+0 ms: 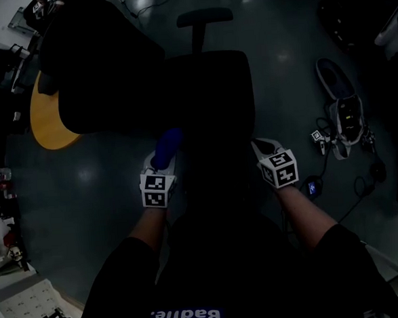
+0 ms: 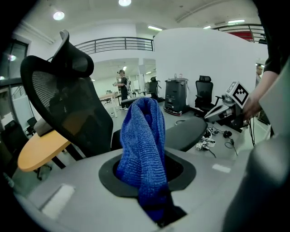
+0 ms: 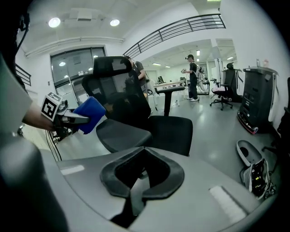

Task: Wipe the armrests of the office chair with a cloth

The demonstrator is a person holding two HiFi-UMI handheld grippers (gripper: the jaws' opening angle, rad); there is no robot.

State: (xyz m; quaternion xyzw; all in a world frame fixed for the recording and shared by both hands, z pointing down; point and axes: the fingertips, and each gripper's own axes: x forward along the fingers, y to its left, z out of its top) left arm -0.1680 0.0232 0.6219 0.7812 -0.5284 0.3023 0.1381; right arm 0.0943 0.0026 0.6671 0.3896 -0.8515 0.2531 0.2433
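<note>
Left claw (image 1: 160, 168) clamped on the blue cloth (image 2: 144, 140). Cloth is bunched and folded over, its long axis in line with the jaws, its free end pointing forward past the tips toward the backrest of the office chair (image 1: 211, 93). Cloth sits at the chair's left side; contact not discernible. Right claw (image 1: 265, 146) at the chair's right side, jaws together, nothing between.
</note>
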